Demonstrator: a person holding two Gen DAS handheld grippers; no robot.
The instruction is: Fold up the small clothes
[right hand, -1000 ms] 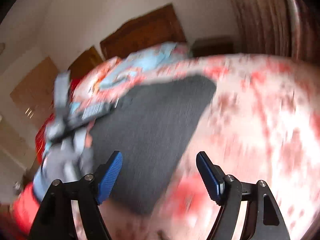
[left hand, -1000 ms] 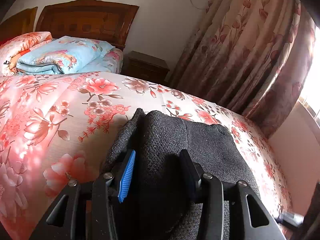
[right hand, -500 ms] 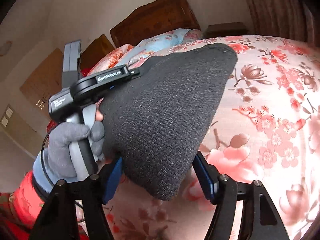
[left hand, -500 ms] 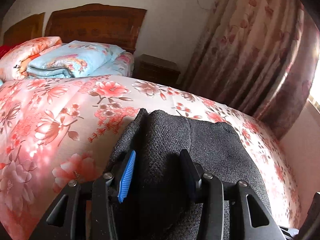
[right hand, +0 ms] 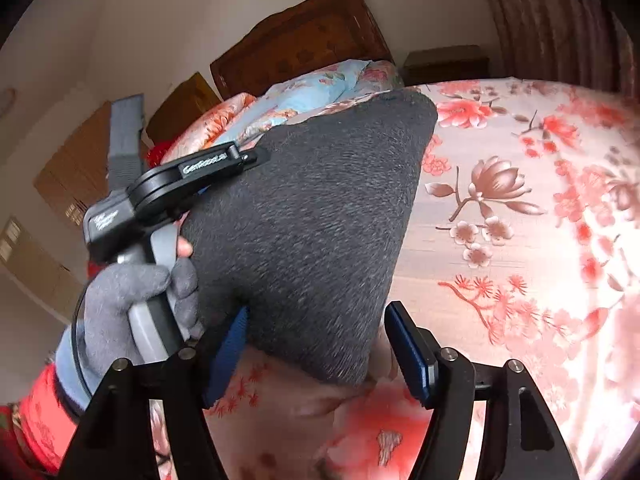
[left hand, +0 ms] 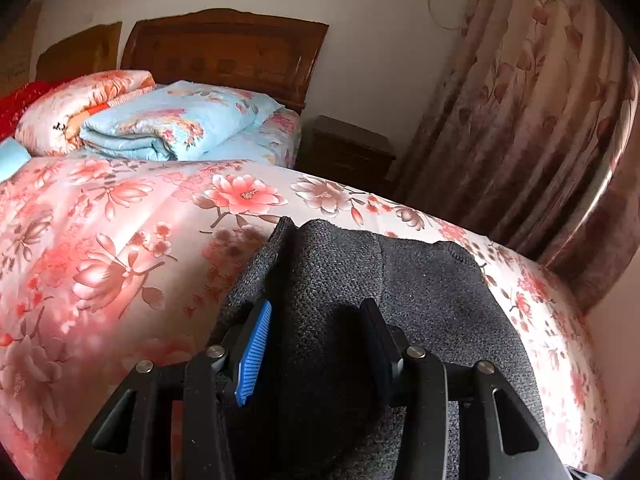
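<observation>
A dark grey knitted garment [left hand: 420, 300] lies on the floral bedspread [left hand: 120, 248]. My left gripper [left hand: 316, 344] is shut on a bunched edge of it, with thick cloth filling the gap between the blue pads. In the right wrist view the garment [right hand: 320, 216] is lifted at its left side by the left gripper's black body [right hand: 192, 176], held in a grey-gloved hand [right hand: 128, 292]. My right gripper [right hand: 316, 352] is open, its fingers astride the garment's near lower corner, apart from the cloth.
A folded light-blue quilt [left hand: 172, 124] and a pink floral pillow [left hand: 80, 100] lie at the wooden headboard [left hand: 224, 52]. A dark nightstand [left hand: 344, 148] stands beside the bed. Floral curtains [left hand: 540, 120] hang at the right.
My right gripper has moved in toward the garment until its open fingers straddle the near corner. My left gripper kept its hold and moved slightly, with the garment's edge lifted.
</observation>
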